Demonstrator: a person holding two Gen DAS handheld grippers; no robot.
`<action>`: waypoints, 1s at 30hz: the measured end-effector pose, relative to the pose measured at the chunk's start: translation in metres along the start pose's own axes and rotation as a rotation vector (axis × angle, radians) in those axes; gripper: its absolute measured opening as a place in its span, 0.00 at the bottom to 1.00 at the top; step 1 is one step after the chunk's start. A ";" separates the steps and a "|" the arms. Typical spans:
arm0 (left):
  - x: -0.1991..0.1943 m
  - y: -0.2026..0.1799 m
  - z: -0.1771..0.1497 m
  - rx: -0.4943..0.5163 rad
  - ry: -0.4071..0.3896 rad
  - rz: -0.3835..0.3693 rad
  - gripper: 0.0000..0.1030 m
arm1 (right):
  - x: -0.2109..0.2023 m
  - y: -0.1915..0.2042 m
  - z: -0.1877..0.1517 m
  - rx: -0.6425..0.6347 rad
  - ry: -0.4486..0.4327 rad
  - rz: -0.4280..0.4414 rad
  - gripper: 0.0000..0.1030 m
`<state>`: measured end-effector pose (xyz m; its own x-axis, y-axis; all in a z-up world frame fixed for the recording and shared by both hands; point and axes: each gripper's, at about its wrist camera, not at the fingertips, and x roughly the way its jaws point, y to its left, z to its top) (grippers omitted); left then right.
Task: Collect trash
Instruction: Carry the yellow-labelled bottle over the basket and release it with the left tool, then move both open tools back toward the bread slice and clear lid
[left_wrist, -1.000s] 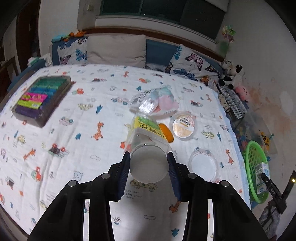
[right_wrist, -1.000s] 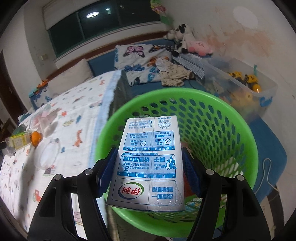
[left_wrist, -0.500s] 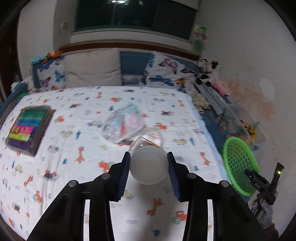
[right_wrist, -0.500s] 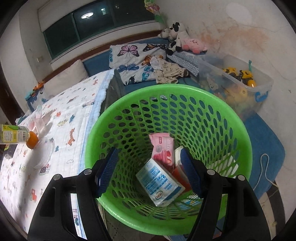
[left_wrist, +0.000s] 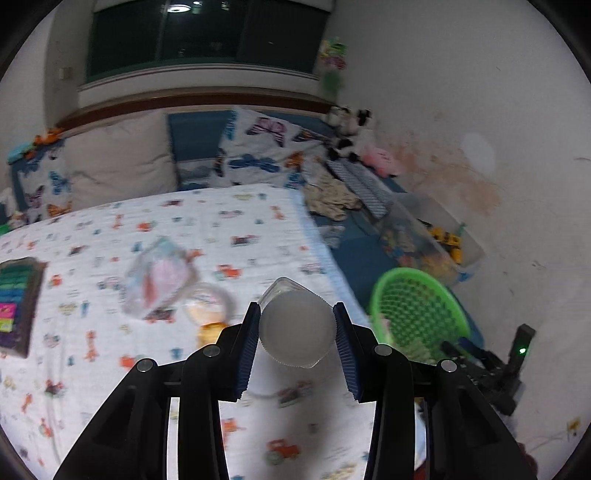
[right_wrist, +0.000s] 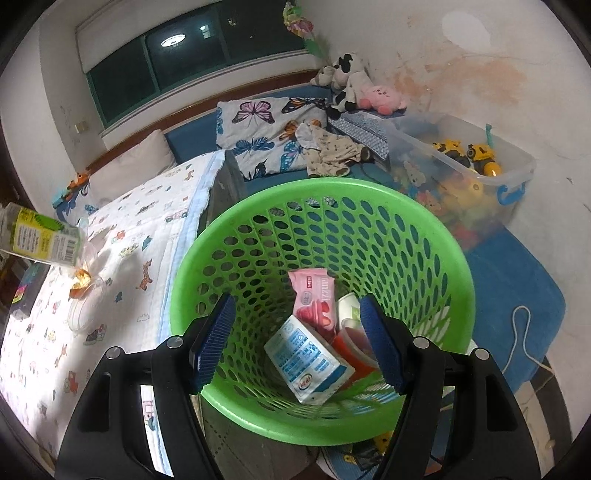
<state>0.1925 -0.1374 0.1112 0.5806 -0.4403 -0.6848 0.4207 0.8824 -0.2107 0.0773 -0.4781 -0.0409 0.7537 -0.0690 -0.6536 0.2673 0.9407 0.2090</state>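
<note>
My left gripper (left_wrist: 295, 328) is shut on a clear plastic bottle (left_wrist: 293, 326), its round base toward the camera, held in the air above the bed. The same bottle (right_wrist: 40, 236), with a yellow-green label, shows at the left edge of the right wrist view. My right gripper (right_wrist: 295, 343) stands open over the green perforated basket (right_wrist: 369, 229), nothing between its blue pads. Inside the basket lie a blue-and-white milk carton (right_wrist: 306, 362), a pink wrapper (right_wrist: 314, 299) and a white cup (right_wrist: 349, 308). The basket (left_wrist: 417, 306) stands right of the bed in the left wrist view.
On the patterned bedsheet (left_wrist: 110, 369) lie a clear plastic bag (left_wrist: 159, 280), a round lid (left_wrist: 208, 302) and a box of coloured items (left_wrist: 14, 299). A clear toy bin (right_wrist: 461, 162), pillows and plush toys line the wall. A blue mat (right_wrist: 517, 295) lies beyond the basket.
The left gripper lifted the bottle off the bed and swung right toward the basket. The right gripper let go of the milk carton, which now lies in the basket.
</note>
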 end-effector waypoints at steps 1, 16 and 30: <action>0.005 -0.009 0.002 0.014 0.005 -0.018 0.38 | -0.002 -0.001 0.000 0.004 -0.003 0.000 0.68; 0.093 -0.132 -0.004 0.142 0.132 -0.243 0.38 | -0.035 -0.036 -0.021 0.075 -0.023 -0.046 0.68; 0.121 -0.155 -0.029 0.197 0.186 -0.223 0.62 | -0.045 -0.045 -0.031 0.104 -0.028 -0.032 0.68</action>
<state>0.1773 -0.3229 0.0403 0.3302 -0.5651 -0.7561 0.6599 0.7109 -0.2432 0.0126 -0.5067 -0.0437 0.7597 -0.1088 -0.6411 0.3513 0.8983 0.2638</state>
